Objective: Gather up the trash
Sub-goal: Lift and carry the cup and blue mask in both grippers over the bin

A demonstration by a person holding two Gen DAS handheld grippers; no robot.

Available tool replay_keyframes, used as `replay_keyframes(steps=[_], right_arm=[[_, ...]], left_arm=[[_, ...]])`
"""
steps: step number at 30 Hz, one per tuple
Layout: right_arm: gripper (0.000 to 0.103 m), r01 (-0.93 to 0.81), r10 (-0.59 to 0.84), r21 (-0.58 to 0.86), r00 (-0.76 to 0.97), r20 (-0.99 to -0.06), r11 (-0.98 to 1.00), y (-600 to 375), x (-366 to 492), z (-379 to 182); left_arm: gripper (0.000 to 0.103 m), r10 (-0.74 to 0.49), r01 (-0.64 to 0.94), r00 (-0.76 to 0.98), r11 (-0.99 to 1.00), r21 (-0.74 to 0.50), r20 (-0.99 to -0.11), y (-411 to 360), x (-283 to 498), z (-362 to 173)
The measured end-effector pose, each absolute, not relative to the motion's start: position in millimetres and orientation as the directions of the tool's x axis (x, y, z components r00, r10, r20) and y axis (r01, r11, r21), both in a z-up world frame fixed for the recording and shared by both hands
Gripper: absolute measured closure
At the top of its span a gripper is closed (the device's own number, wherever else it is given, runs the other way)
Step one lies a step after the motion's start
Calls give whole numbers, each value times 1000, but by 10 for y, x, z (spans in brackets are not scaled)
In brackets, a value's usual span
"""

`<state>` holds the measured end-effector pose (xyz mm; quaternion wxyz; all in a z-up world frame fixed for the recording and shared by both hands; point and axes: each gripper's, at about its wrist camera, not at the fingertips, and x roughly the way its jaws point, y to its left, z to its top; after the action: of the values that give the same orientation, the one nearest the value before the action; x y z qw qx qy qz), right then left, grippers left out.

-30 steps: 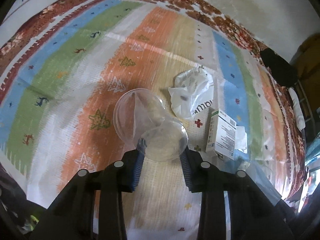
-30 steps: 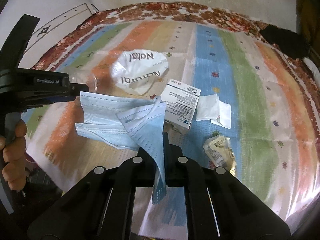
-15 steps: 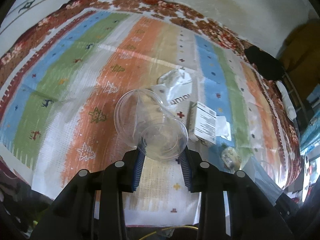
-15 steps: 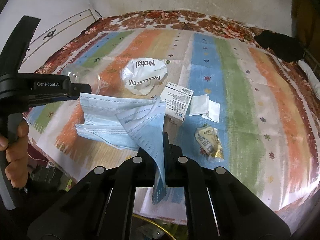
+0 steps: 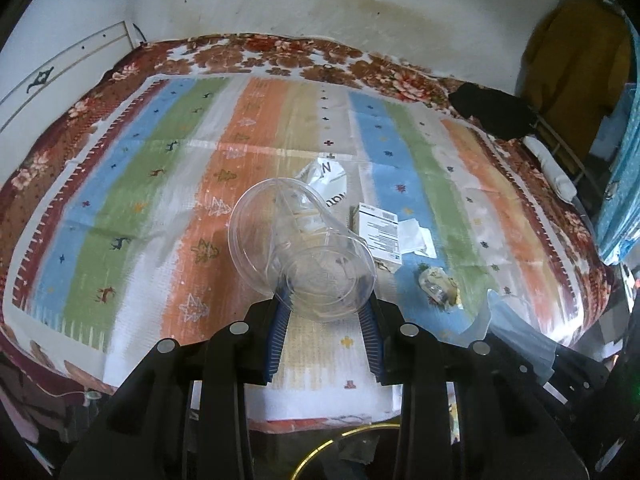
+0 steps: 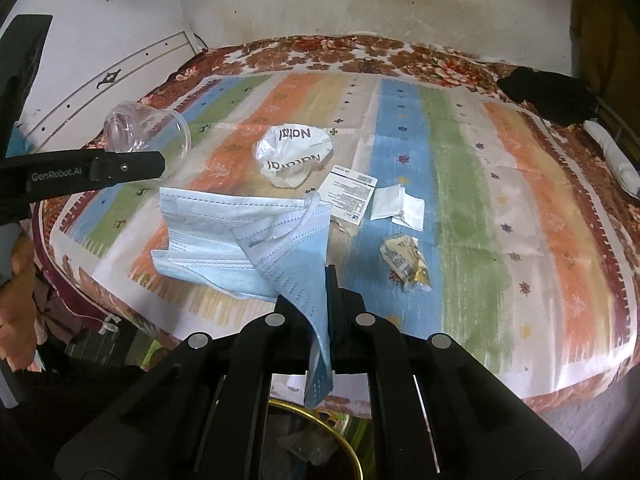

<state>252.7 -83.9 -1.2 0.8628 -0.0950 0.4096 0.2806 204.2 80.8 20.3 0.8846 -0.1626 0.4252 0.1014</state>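
My left gripper (image 5: 325,300) is shut on a clear plastic cup (image 5: 300,248), held on its side above the bed's near edge; the cup also shows in the right wrist view (image 6: 146,136). My right gripper (image 6: 324,280) is shut on a blue face mask (image 6: 256,236) that hangs open to the left. On the striped mat (image 6: 460,200) lie a crumpled white bag (image 6: 294,154), a white carton (image 6: 350,194), folded tissue (image 6: 400,208) and a yellow wrapper (image 6: 406,264). A gold-rimmed bin (image 6: 320,444) sits below both grippers.
A black cloth (image 6: 548,96) and a white roll (image 6: 614,158) lie at the bed's far right. A wall stands behind the bed. The person's hand (image 6: 20,300) is at the left edge. A yellow garment (image 5: 576,52) hangs at right.
Both grippers have pulled back and up from the mat with the cup and the mask. The bed's near edge and the bin below have come into view.
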Motion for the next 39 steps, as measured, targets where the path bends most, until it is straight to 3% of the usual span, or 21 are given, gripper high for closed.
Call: replay_keyframes(steps=[39], right_arm=[[99, -524, 468, 171, 508, -723, 834, -1685, 1668, 100]], left_arm=[[70, -209, -15, 738, 945, -325, -641, -57, 779, 498]])
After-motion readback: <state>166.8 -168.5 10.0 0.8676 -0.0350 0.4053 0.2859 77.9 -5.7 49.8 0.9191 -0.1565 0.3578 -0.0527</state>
